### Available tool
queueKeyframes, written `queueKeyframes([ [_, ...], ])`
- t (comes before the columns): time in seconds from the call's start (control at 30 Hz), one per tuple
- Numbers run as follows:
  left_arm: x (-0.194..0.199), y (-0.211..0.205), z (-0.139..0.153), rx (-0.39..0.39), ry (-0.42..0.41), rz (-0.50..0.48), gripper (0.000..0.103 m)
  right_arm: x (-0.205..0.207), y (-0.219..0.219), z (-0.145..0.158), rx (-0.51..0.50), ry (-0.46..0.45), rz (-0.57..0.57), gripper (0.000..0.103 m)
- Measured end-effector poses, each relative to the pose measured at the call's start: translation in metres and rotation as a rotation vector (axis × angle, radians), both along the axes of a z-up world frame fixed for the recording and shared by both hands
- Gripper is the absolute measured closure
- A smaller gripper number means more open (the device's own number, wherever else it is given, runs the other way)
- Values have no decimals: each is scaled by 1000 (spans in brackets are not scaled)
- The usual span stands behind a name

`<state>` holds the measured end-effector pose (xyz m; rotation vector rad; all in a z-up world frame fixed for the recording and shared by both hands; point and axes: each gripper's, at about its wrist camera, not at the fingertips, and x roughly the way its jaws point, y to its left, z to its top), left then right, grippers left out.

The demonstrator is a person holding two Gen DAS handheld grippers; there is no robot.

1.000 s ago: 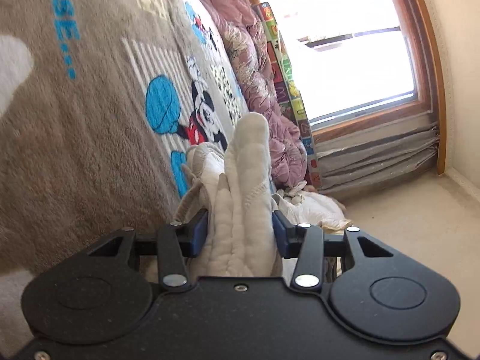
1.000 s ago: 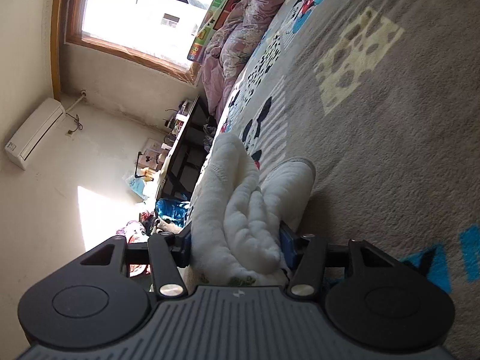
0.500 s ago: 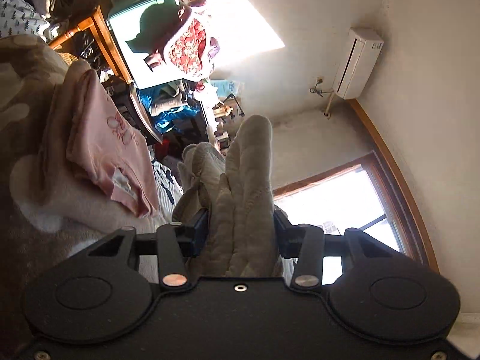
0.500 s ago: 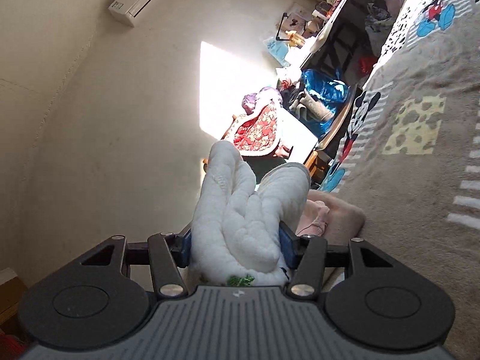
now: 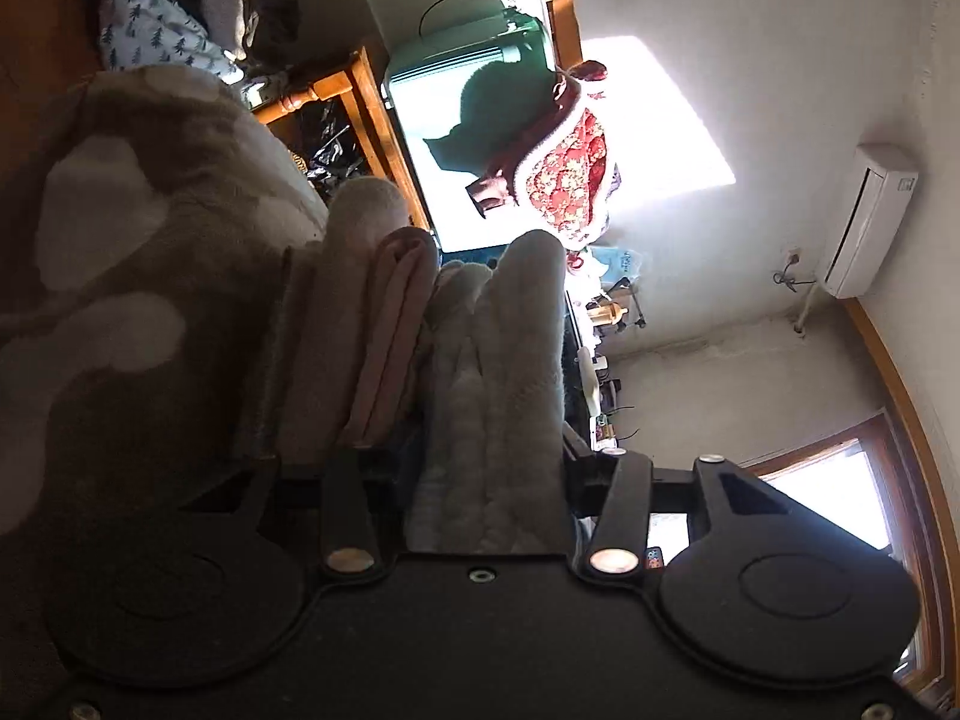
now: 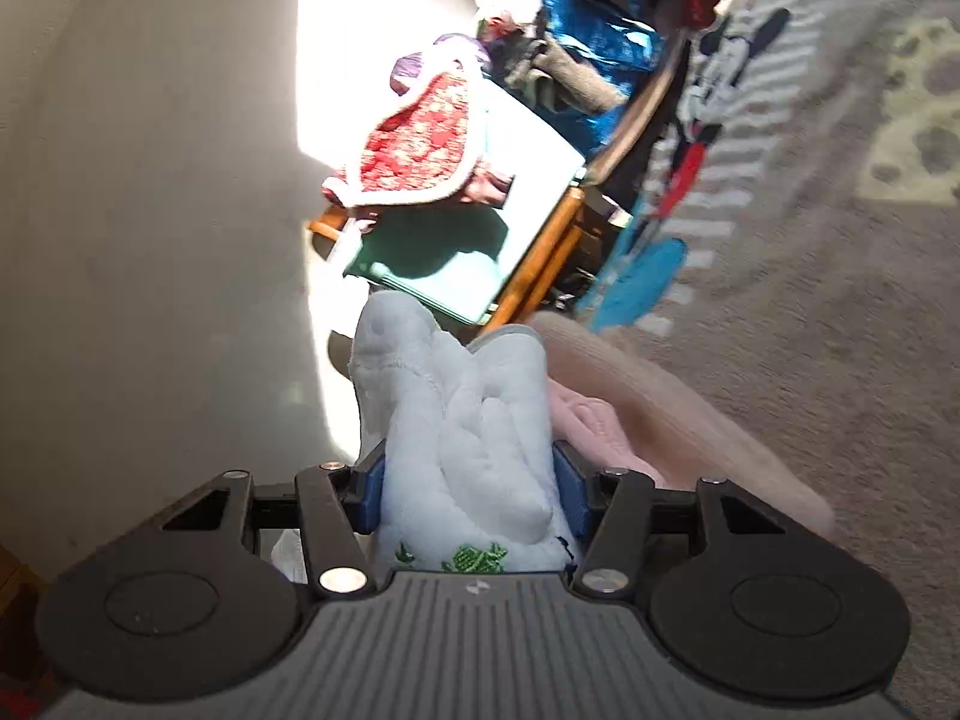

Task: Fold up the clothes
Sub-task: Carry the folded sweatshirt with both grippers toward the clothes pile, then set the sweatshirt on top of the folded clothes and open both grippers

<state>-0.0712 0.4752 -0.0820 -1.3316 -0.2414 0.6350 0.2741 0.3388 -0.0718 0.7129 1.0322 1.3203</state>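
The left gripper clamps a bunched fold of thick, fleecy cream garment between its fingers, beside a folded pink stack on the plush grey bed blanket. The right gripper, its fingers closing, pinches the same quilted white cloth, which bulges forward past them.

Two grippers, one white fleece garment, one pink folded garment, one blanket.
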Motion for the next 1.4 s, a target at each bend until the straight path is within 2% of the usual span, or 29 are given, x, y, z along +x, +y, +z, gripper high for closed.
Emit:
queueKeyframes([
  [0.13,0,-6,-2,43,-11,14,56,-2,5,-3,-28,-51,12,56],
  [0.23,-5,-5,2,24,-26,-6,53,-2,9,5,-62,-56,16,55],
  [0.27,-9,-3,6,19,-29,-12,49,-4,9,12,-72,-68,1,53],
  [0.33,-22,-5,18,17,-30,11,39,-8,8,27,-89,-98,-35,42],
  [0.37,-28,-8,24,42,-15,30,32,-9,8,35,-98,-113,-53,37],
  [0.43,-39,-13,35,88,4,47,31,-15,-2,50,-114,-155,-77,34],
  [0.57,-46,-27,52,132,29,0,29,-28,-24,80,-145,-243,-122,30],
  [0.73,-53,-56,79,195,94,-83,12,-60,-60,120,-251,-360,-126,13],
  [0.77,-54,-62,84,208,118,-107,4,-68,-70,128,-267,-378,-140,9],
  [0.8,-56,-68,88,222,143,-130,0,-77,-81,137,-285,-397,-159,5],
  [0.9,-59,-88,102,268,242,-187,0,-101,-107,154,-317,-447,-186,0],
  [1.07,-55,-123,132,429,462,-269,0,-148,-137,173,-446,-596,-205,0],
  [1.13,-56,-138,145,501,547,-269,0,-166,-146,176,-494,-645,-216,0],
  [1.3,-57,-174,173,671,829,-278,0,-203,-172,185,-579,-721,-264,0],
  [1.4,-66,-193,185,772,932,-253,0,-219,-185,189,-597,-739,-281,0],
])
